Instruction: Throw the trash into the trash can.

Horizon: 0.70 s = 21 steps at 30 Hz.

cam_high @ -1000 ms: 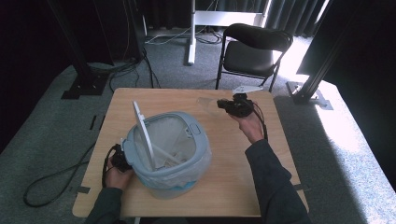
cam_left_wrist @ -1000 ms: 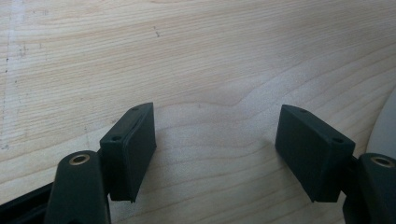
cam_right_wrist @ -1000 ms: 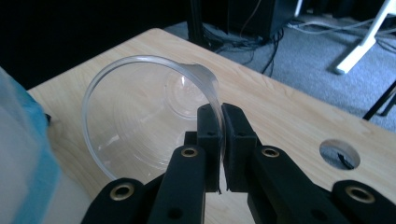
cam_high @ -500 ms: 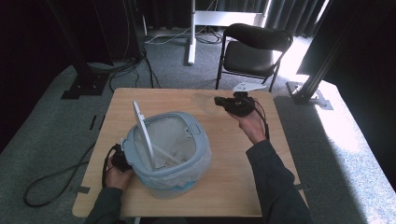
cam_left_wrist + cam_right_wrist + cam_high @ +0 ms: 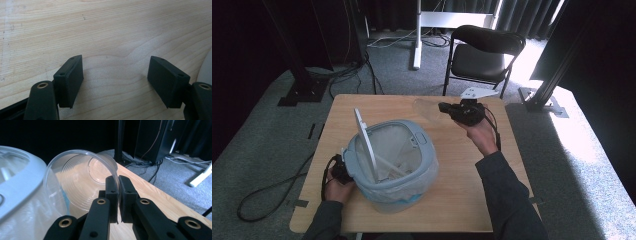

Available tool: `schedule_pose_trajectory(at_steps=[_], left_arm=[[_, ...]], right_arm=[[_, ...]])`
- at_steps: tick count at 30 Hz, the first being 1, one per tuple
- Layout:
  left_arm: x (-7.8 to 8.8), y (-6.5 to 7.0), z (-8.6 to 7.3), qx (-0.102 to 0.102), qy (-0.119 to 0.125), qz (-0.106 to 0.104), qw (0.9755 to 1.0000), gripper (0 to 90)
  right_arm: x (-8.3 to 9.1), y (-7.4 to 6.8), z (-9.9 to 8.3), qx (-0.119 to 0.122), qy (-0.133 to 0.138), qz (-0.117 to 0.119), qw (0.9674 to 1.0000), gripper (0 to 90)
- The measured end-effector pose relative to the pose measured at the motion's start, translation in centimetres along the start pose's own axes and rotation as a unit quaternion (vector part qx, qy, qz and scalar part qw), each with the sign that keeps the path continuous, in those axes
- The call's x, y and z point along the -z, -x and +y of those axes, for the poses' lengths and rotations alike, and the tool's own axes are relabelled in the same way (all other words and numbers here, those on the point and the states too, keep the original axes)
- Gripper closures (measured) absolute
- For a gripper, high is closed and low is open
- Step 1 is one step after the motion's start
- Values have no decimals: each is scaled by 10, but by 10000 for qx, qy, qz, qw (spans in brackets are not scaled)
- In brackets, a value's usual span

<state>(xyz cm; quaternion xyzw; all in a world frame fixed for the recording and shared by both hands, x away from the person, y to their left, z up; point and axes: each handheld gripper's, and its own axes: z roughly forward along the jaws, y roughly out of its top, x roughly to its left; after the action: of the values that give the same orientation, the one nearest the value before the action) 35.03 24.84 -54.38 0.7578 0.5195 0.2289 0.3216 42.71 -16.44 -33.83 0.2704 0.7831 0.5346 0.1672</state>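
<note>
We are clamping the right gripper (image 5: 117, 195) on the clear cup's (image 5: 82, 182) rim, cup lying sideways, mouth facing us; left gripper (image 5: 116, 82) is gaping over the table (image 5: 100, 30).

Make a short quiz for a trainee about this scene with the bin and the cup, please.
1. True or false: the right tool is shut on the cup's rim.
2. Which best describes the left tool?
A. open, nothing between its jaws
B. shut on the lid
C. shut on the cup
3. Fill in: the bin's lid stands ____ (open or closed).

Key:
1. True. The jaws pinch the clear rim, with one jaw inside the cup and one outside.
2. A. The jaws stand apart over the bare table.
3. Open. The lid stands nearly upright at the bin's left side.
</note>
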Motion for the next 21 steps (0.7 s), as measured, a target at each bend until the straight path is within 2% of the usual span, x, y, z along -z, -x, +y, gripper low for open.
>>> schedule_pose_trajectory(at_steps=[21], left_arm=[[0,0,0,1,8,5,10000,288]], right_arm=[[17,-30,21,333,282,399,9983,864]])
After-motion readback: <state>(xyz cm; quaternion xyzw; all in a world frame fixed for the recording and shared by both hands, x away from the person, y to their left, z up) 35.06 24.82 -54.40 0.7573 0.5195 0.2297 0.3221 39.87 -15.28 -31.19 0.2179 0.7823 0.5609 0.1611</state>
